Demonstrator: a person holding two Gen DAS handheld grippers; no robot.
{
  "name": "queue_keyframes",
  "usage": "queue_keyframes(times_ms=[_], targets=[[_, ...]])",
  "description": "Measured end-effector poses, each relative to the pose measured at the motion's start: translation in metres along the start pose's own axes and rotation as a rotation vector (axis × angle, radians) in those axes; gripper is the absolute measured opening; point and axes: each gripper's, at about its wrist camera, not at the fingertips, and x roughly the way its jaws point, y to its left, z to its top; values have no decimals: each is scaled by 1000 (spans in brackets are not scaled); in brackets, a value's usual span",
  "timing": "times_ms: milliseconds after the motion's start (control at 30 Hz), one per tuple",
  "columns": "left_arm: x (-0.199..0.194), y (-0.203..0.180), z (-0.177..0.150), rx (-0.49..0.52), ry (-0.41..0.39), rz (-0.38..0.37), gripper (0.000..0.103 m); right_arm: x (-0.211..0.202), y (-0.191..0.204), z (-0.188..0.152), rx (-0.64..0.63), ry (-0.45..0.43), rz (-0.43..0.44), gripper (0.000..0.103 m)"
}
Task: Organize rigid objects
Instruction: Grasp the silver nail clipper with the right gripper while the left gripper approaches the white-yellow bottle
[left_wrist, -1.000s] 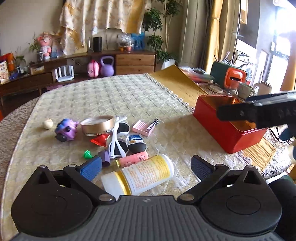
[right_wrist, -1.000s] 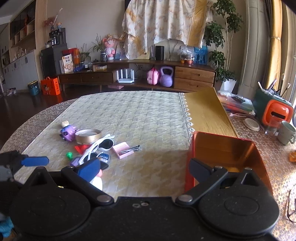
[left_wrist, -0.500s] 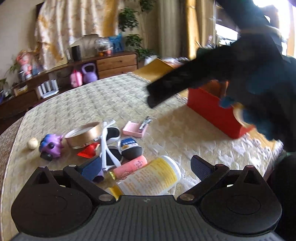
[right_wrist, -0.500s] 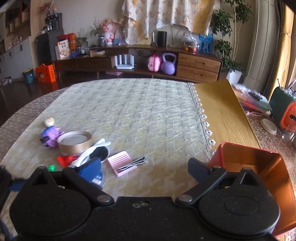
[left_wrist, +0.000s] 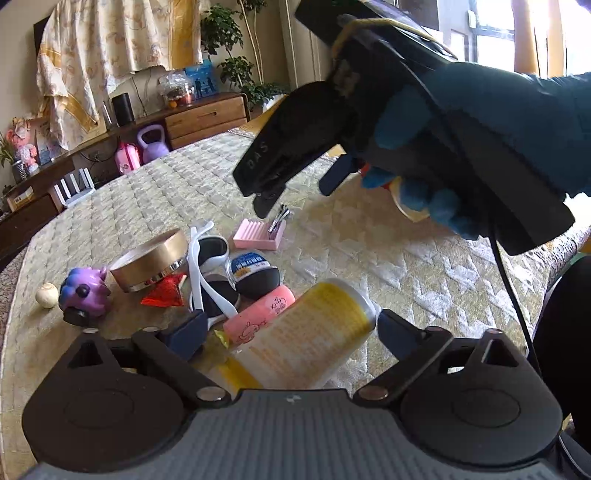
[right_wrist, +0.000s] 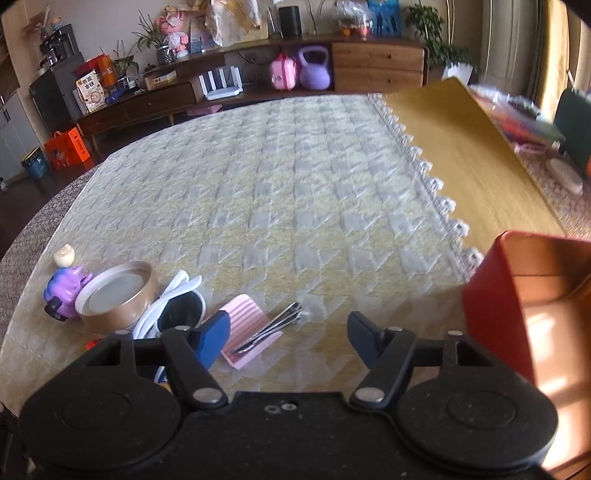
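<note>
Straddling the yellow-labelled bottle (left_wrist: 314, 332), the left gripper (left_wrist: 288, 328) has its fingers spread wide and just starting to narrow, not pinching yet, probably lined up to lift it. The right gripper (right_wrist: 288, 332) is closing too, nothing clamped, aimed at the nail clippers (right_wrist: 273, 325) on the pink tray (right_wrist: 247, 314) at 12 o'clock. Red box (right_wrist: 524, 295) waits at 3 o'clock.

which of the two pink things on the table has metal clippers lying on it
The ribbed pink tray, flat and rectangular, carries the clippers. The pink tube, a cylinder beside the yellow bottle, carries nothing.
</note>
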Motion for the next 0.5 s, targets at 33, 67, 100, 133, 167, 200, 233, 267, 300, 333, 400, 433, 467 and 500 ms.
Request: queue_keyframes(times_ms=[33, 67, 100, 133, 167, 200, 233, 267, 300, 333, 400, 433, 467, 500], targets=[[0, 0, -1, 5, 1, -2, 96, 2, 1, 0, 3, 6, 3, 67], [1, -1, -2, 12, 0, -5, 93, 4, 2, 1, 6, 13, 6, 67], [1, -2, -3, 18, 3, -12, 91, 6, 2, 1, 6, 19, 9, 66], [2, -3, -4, 25, 8, -19, 88, 7, 3, 1, 6, 25, 13, 63], [3, -3, -5, 31, 11, -23, 86, 8, 3, 2, 7, 31, 20, 62], [2, -5, -6, 38, 9, -18, 86, 10, 3, 2, 9, 38, 25, 58], [2, -6, -6, 47, 7, -16, 86, 11, 3, 2, 11, 44, 29, 56], [2, -7, -7, 54, 6, -15, 86, 12, 4, 2, 11, 50, 32, 52], [1, -8, -7, 57, 5, -14, 86, 14, 4, 1, 12, 56, 35, 49], [1, -8, -7, 58, 4, -13, 85, 15, 4, 2, 17, 62, 38, 50], [0, -8, -8, 64, 2, -20, 79, 17, 5, 2, 14, 62, 40, 50], [0, -9, -8, 67, 1, -19, 79, 17, 6, 2, 9, 63, 41, 49], [-1, -9, -8, 71, 0, -17, 79, 18, 6, 3, 8, 62, 42, 48], [-1, -10, -8, 76, -1, -14, 79, 19, 5, 4, 10, 63, 44, 45]])
